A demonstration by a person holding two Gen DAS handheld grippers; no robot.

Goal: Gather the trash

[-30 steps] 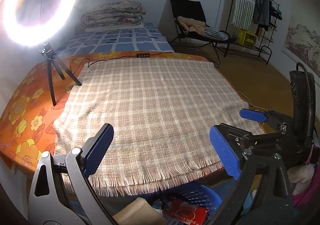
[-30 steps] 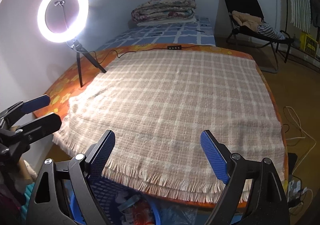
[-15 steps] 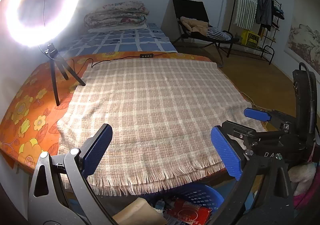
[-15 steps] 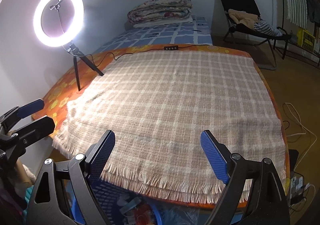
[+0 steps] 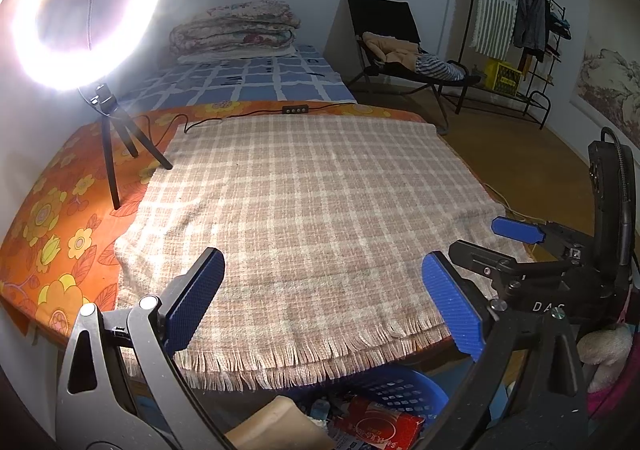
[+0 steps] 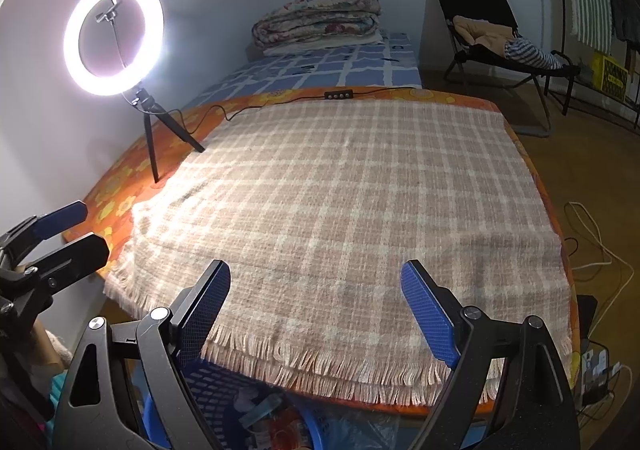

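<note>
Beige-checked blanket, blue basket

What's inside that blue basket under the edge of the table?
The blue basket holds a red printed packet and some crumpled wrappers. The fringed plaid blanket and both grippers cover the rest, so its full contents cannot be seen.

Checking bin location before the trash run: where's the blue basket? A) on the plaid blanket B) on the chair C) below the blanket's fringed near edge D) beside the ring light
C: the blue basket sits below the fringed near edge of the blanket, with a red packet in it; nothing lies on the blanket itself.
</note>
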